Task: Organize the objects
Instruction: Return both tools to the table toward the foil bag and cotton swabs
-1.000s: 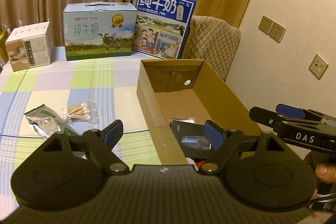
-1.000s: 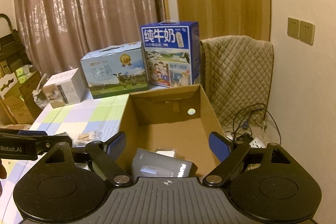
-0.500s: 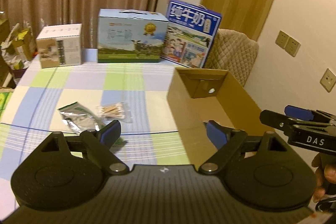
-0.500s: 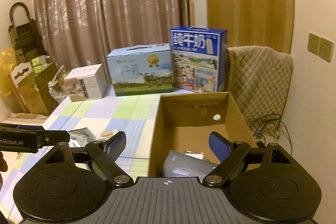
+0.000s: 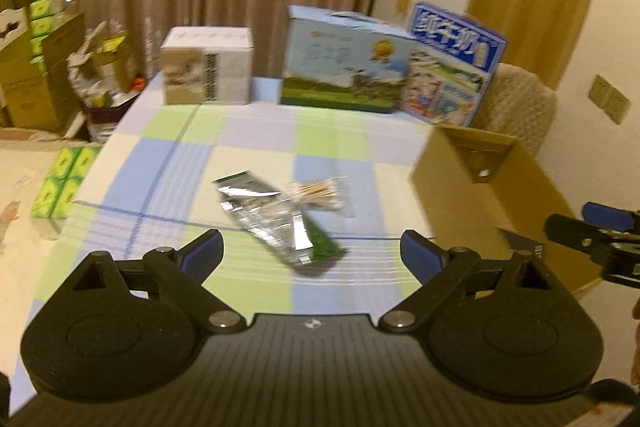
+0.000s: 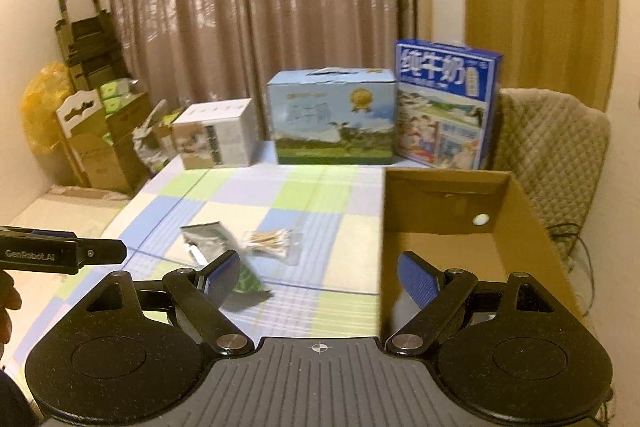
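Observation:
A silver and green foil pouch (image 5: pixel 276 219) (image 6: pixel 212 247) lies on the checked tablecloth, with a small clear bag of cotton swabs (image 5: pixel 320 193) (image 6: pixel 272 241) just right of it. An open cardboard box (image 5: pixel 500 195) (image 6: pixel 452 227) stands at the table's right side. My left gripper (image 5: pixel 312 253) is open and hangs above the cloth just short of the pouch, nothing between its fingers. My right gripper (image 6: pixel 320 277) is open too, straddling the box's near left wall. The box's contents are hidden.
Three cartons line the table's far edge: a white box (image 5: pixel 206 71), a light blue milk case (image 5: pixel 344 63) and a dark blue milk case (image 5: pixel 452 67). A quilted chair (image 6: pixel 548 143) stands behind the box. Boxes and green packs (image 5: pixel 60 183) crowd the floor at left.
Both grippers have pulled back from the box and swung left, bringing the pouch and swab bag to the centre of view. Both stayed open.

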The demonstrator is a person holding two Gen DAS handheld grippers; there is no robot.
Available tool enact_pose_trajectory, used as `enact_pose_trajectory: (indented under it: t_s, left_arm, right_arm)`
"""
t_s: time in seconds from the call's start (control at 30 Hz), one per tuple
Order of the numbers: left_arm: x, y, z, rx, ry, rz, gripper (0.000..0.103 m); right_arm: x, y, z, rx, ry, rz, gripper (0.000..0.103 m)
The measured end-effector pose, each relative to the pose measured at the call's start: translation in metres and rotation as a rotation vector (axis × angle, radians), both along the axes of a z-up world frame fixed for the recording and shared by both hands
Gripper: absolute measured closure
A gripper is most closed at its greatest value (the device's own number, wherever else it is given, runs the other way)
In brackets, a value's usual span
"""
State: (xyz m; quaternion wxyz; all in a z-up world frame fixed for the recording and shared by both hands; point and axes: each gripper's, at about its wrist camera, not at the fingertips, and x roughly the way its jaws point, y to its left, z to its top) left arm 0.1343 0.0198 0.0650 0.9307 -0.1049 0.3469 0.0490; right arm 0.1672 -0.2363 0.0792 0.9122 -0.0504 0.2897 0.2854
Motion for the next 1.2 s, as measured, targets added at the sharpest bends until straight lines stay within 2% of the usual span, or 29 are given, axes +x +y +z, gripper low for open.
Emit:
enact_pose_trajectory:
  t_s: [0.27, 0.63, 0.77, 0.97, 1.2]
  left_arm:
    - [-0.001, 0.043, -0.033, -0.019, 0.058, 0.077, 0.009]
    - [0.039, 0.068, -0.09, -0.083, 0.136, 0.068, 0.009]
    - [0.063, 0.073, -0.11, -0.135, 0.15, 0.053, 0.009]
    - [0.099, 0.066, -0.129, -0.147, 0.132, 0.015, 0.009]
    - [0.133, 0.065, -0.157, -0.23, 0.143, 0.027, 0.009]
  right_arm:
    - [0.0, 0.041, -0.033, -0.023, 0.023, 0.081, 0.02]
    - [0.026, 0.078, -0.091, -0.072, 0.076, 0.105, 0.021]
    - [0.04, 0.087, -0.114, -0.099, 0.093, 0.11, 0.028]
    - [0.064, 0.101, -0.146, -0.147, 0.107, 0.132, 0.039]
    - [0.093, 0.106, -0.163, -0.155, 0.138, 0.095, 0.042]
